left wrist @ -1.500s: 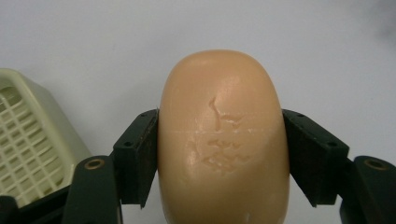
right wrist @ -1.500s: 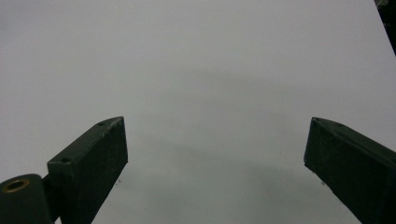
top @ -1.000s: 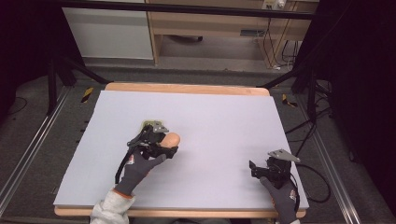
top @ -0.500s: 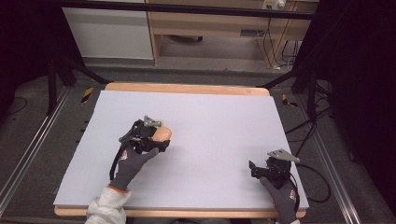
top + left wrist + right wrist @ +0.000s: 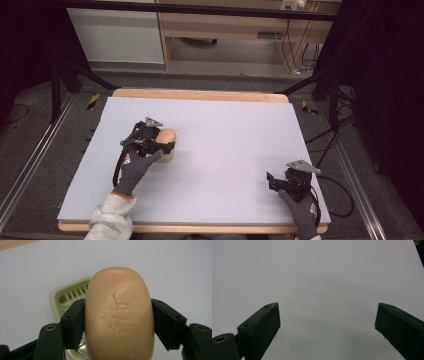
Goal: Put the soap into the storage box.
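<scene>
- Over the left part of the desk (image 5: 215,125), the left claw (image 5: 159,142) pinches a tan soap bar (image 5: 118,315) by its two long sides, both pads pressed flat against it.
- Just below and behind the bar sits a pale green soap dish (image 5: 65,296) with a ribbed floor; the bar hangs partly over it, not yet in it.
- Near the front right corner the right claw (image 5: 327,322) rests with its jaws spread wide, nothing between them but bare desk top.
- Risk, as I judge it: soap is slick and rounded, so a looser squeeze or a tilt could let it slide out nose-first and skid across the sheet.
- Another risk: lowering off-centre could land the bar on the dish rim and tip or shove the light dish.
- Open room is generous: the middle and far side lie bare, while the left edge is fairly close to the dish.
</scene>
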The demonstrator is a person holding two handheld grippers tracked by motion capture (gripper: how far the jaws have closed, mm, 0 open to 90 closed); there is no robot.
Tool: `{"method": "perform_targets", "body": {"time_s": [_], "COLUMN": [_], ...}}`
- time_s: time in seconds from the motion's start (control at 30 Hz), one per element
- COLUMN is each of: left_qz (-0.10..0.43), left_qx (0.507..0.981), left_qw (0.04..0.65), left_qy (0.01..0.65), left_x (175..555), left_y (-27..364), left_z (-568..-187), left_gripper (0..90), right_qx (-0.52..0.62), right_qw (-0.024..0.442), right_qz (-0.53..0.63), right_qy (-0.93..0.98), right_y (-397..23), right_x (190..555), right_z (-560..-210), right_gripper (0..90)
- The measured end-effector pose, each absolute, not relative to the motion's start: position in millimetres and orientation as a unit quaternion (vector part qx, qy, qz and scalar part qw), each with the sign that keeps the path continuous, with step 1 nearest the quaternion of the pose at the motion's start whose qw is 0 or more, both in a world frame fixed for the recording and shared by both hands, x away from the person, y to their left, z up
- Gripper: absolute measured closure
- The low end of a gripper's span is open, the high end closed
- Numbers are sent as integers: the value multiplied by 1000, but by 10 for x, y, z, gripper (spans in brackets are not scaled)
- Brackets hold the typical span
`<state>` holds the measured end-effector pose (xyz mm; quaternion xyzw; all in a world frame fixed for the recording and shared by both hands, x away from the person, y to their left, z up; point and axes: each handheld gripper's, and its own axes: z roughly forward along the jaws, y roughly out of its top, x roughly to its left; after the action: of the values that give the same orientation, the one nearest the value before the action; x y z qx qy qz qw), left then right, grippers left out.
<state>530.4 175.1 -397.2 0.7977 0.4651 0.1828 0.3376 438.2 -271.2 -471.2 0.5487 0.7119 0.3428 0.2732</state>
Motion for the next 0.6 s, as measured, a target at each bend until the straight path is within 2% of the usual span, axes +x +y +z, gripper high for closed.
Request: {"method": "perform_targets", "body": {"time_s": [0.6], "left_qz": [191], "left_qx": [787], "left_qw": [318], "left_qy": [492], "left_x": [5549], "left_y": [1850], "left_z": [-4127], "left_gripper": [318], "right_qx": [549], "right_qw": [272], "right_qz": [344], "right_qy": [712], "right_y": [-2710], "right_x": [4388], "right_z": [-4711], "right_gripper": [65]}}
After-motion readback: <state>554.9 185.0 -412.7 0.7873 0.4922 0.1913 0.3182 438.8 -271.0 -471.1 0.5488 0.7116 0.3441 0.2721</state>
